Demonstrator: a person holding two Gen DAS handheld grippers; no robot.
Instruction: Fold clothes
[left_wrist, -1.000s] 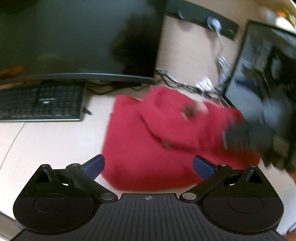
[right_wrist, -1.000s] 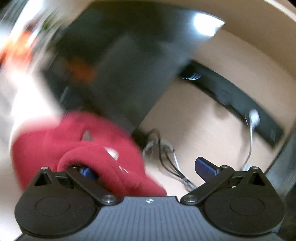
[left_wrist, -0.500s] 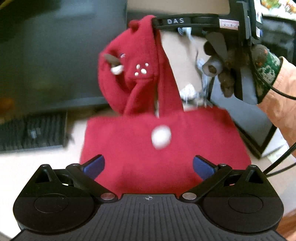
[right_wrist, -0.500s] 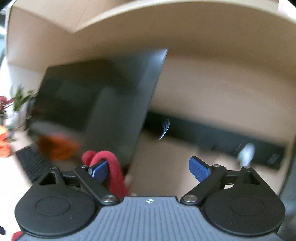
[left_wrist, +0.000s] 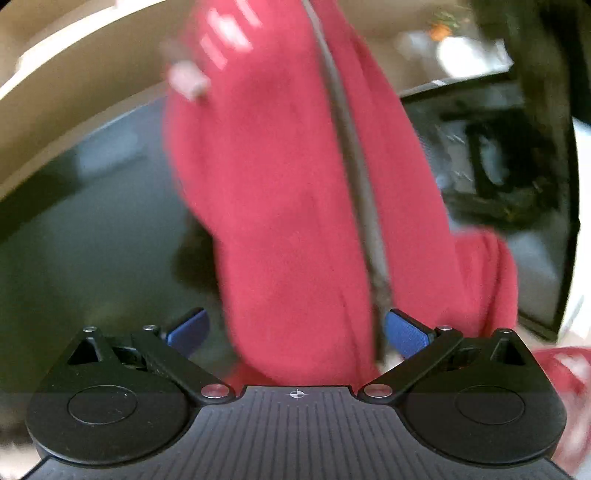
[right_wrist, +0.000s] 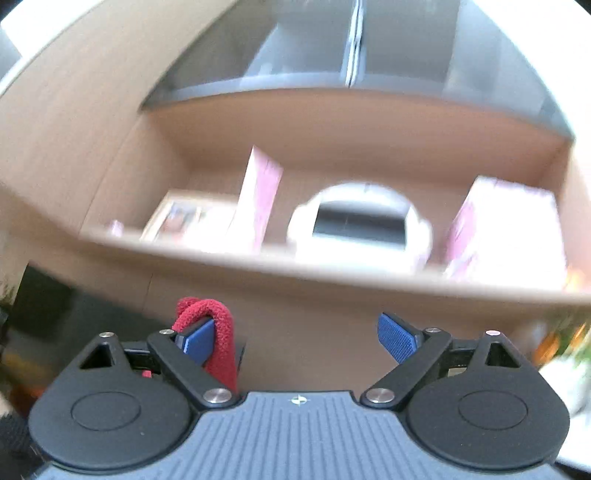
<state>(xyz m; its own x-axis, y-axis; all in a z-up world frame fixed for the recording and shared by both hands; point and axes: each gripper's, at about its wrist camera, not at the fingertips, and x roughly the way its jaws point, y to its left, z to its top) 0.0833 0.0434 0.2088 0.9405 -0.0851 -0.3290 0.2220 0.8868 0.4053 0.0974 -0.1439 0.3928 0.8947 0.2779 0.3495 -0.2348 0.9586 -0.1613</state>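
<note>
Lifting the red garment (left_wrist: 295, 221) off the table, you now have it hanging straight ahead of your wide left tool (left_wrist: 295, 334), while your right tool (right_wrist: 297, 338), also wide, merely hooks a fold over one finger (right_wrist: 197, 341); shake it flat next.

Home office: monitor (left_wrist: 92, 229), wooden shelf (right_wrist: 332, 273) with books (right_wrist: 506, 229).
</note>
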